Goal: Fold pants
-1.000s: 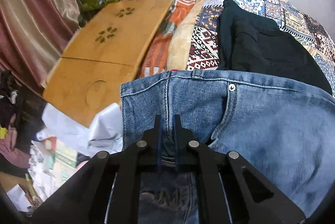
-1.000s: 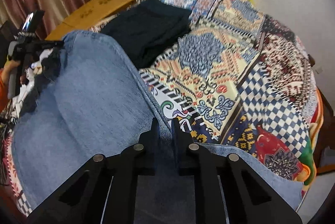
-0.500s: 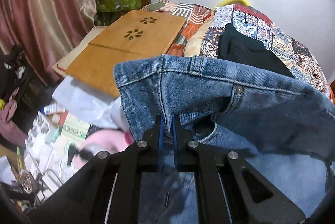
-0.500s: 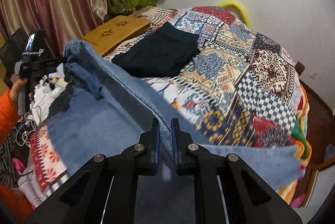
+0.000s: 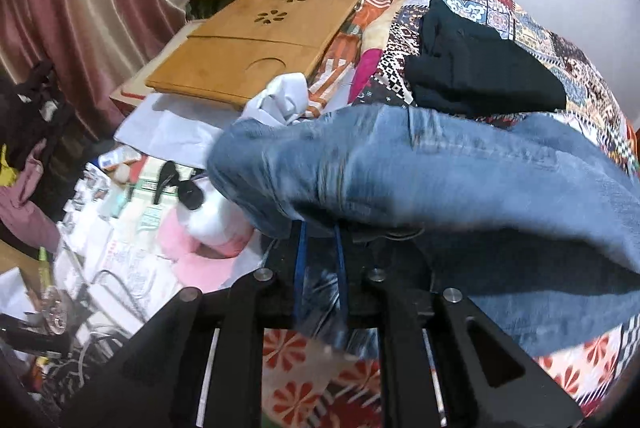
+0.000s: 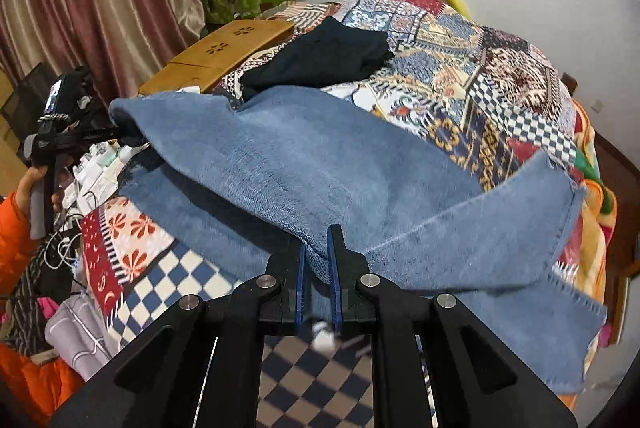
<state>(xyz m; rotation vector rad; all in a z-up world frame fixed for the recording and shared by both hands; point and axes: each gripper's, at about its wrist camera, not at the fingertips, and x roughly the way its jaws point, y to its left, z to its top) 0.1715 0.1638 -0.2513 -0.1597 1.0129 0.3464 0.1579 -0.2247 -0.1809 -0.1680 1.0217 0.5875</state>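
Your left gripper is closed down on a bunched fold of the blue jeans, with denim pinched between its two blue-lined fingers. From this camera the jeans drape in a thick, slightly blurred roll across the middle of the view, lifted above the bed's patterned quilt. Beyond the roll, a folded dark garment lies on the quilt. To the left of it rests a wooden lap tray with flower-shaped cut-outs, and a crumpled white cloth sits just beside the tray's near edge. A maroon curtain hangs at the far left.

Your right gripper is likewise clamped on the jeans, its fingers nearly together with a ridge of denim caught between them. From here the fabric stretches away to the left in a broad raised span, reaching the other gripper, held in your left hand with an orange sleeve. To the right, a trouser leg hangs down loosely with a frayed hem near the bed's edge. The patchwork quilt covers the bed behind, with the dark garment lying on it just past the jeans, and the wooden tray further left.
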